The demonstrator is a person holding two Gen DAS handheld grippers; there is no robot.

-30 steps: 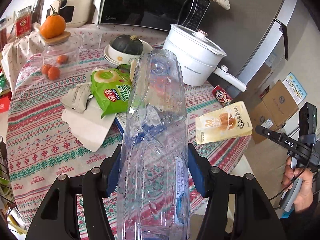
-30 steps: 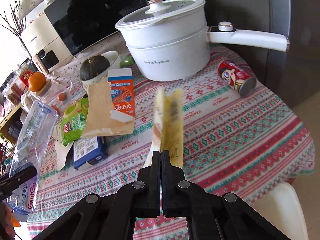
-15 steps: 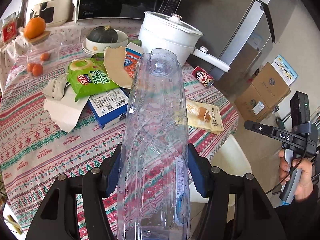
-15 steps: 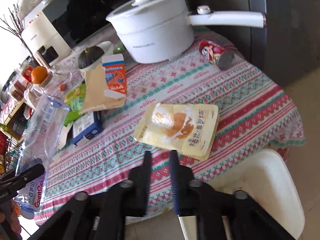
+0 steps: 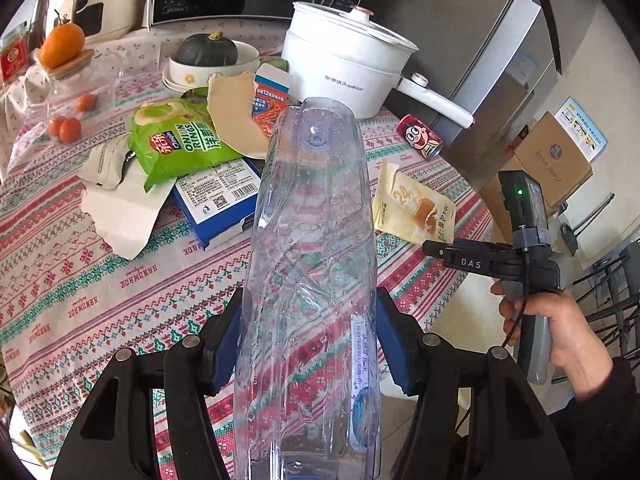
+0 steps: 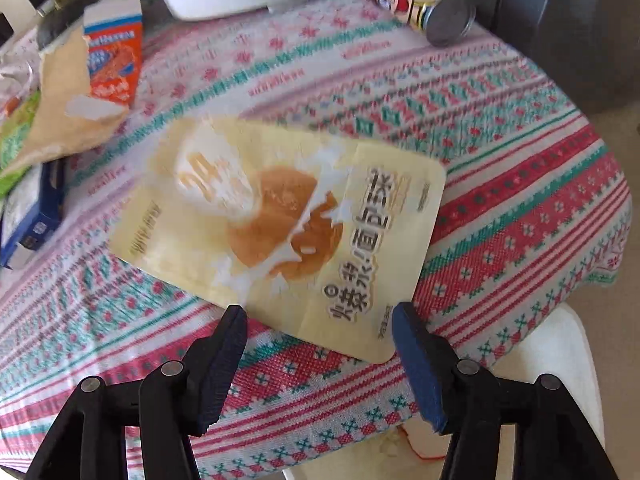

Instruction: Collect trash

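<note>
Grips the clear bottle (image 5: 312, 240) in the left tool (image 5: 310, 338), blue pads pressed on both of its sides, far end poking out over the worktop (image 6: 500, 220). Hangs the right tool (image 6: 320, 320) just above the yellow packet (image 6: 280, 216), fingers wide apart, nothing in them. Finds the packet flat on the striped cloth, close to the round edge, well apart from the red can (image 6: 416, 0) and the white pot (image 5: 340, 68). Seems to be the packet's turn to get picked up. To do it well: tip the right tool down so one finger slides under the near edge of the packet and the other comes over the top. Go for the corner nearest the worktop's edge, since a flat, thin packet gives little to bite on. Squeeze slowly, then lift straight up. Mind the cloth: do not pinch it along with the packet, or it may drag other things. Hold the bottle gently, because soft plastic can crush or pop out. Leave the green chip bag (image 5: 180, 144) and blue box (image 5: 224, 204) for later.
</note>
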